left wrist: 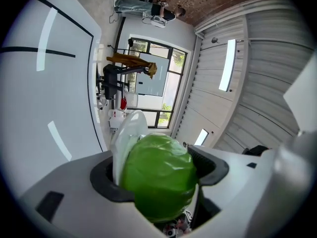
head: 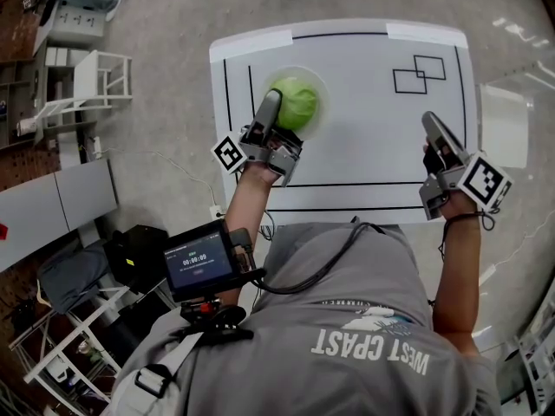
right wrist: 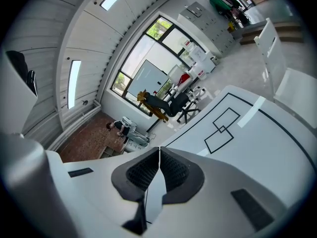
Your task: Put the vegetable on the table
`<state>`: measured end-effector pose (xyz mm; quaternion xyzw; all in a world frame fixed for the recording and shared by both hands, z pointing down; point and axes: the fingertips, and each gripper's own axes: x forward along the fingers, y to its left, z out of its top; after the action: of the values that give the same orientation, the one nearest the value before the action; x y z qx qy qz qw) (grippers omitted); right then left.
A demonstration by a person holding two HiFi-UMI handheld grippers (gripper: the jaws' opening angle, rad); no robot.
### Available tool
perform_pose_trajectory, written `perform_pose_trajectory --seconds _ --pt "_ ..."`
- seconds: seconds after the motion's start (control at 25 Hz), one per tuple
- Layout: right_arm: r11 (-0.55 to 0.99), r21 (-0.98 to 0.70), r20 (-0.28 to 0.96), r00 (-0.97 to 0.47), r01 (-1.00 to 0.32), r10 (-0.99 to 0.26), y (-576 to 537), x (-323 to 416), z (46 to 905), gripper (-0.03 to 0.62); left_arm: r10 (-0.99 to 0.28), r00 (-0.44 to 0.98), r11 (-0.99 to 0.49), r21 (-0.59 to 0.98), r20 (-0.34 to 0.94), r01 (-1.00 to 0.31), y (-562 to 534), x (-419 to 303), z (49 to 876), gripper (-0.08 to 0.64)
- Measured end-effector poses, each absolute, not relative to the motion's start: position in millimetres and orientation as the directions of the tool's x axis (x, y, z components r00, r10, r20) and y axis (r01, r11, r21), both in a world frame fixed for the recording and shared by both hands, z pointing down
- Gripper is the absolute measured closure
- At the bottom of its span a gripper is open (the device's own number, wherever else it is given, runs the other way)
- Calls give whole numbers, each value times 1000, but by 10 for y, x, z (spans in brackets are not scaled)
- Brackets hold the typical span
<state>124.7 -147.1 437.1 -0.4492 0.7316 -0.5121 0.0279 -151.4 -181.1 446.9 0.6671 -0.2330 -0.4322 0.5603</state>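
A round green cabbage (head: 297,102) sits between the jaws of my left gripper (head: 276,104), which is shut on it above the left part of the white table (head: 364,146). A pale round plate (head: 323,83) shows behind the cabbage. In the left gripper view the cabbage (left wrist: 158,176) fills the space between the dark pads, with the white plate (left wrist: 125,135) just beyond it. My right gripper (head: 431,124) hovers over the table's right side with its jaws shut together and nothing in them; its pads (right wrist: 159,170) meet in the right gripper view.
Black lines mark a large rectangle on the table, and two overlapping black squares (head: 420,74) lie at its far right. Grey floor surrounds the table, with white shelving (head: 87,89) at the left and a white box (head: 506,126) at the right.
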Motion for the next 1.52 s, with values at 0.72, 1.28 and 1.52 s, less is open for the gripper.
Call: perform_pose_trajectory --seconds 0.72,1.28,1.52 --pt "60 -784 444 -625 -618 -642 -1566 1015 4596 584 -830 524 -129 980 -190 151 -1750 -1693 4919 222" --pt "15 -775 480 -604 -632 -636 -1547 1203 4743 584 -830 551 -21 991 -90 130 -1803 -1497 5121 222" --pt "3 -775 488 -602 -632 -633 -1545 1305 4855 584 -826 560 4 992 -67 124 -1827 -1375 5196 222"
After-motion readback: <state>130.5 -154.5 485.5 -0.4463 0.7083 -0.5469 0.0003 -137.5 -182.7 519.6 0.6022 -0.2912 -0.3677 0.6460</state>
